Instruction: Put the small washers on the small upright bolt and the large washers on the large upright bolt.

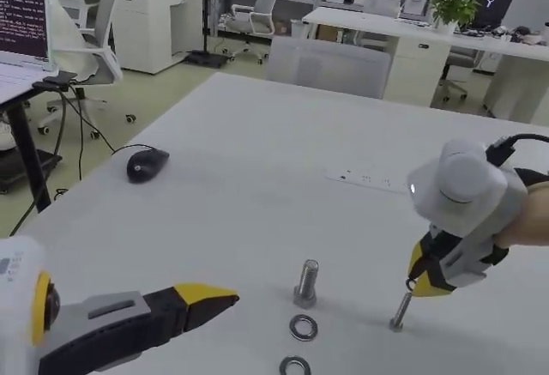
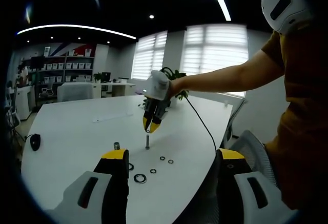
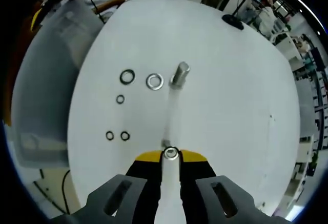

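Right gripper (image 1: 420, 282) clenched on small washer (image 3: 170, 155), directly above small bolt (image 1: 400, 311). Left gripper (image 1: 219, 298), jaws released, well left of that bolt.

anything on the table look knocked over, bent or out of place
Nothing stands out. The large bolt and small bolt both stand upright, the loose washers lie flat on the table beside them, and the right gripper holds a small washer over the small bolt.
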`<action>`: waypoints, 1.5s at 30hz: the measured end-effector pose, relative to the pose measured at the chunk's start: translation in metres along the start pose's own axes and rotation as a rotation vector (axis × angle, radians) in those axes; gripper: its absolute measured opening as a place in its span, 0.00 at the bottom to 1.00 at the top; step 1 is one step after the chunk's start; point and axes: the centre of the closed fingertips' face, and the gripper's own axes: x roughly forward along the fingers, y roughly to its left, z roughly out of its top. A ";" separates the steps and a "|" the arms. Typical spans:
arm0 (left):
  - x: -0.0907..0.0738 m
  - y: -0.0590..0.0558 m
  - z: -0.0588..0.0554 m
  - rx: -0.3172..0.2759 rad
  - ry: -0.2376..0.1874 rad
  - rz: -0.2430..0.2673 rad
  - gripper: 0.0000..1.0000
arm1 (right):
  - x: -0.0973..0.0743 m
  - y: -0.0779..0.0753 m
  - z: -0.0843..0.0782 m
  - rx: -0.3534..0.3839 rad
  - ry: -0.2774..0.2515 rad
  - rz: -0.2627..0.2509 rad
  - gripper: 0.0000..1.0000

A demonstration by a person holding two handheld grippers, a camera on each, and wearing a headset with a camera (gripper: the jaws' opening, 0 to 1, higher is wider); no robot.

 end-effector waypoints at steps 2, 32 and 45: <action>0.000 0.001 -0.001 -0.001 0.003 0.001 0.69 | 0.003 0.001 -0.001 0.000 0.008 0.006 0.12; -0.002 0.001 0.000 -0.010 -0.004 0.014 0.69 | 0.038 0.006 -0.015 -0.018 0.059 0.036 0.13; 0.000 0.004 -0.001 -0.012 0.004 0.016 0.69 | 0.061 0.012 -0.025 -0.011 0.079 0.060 0.13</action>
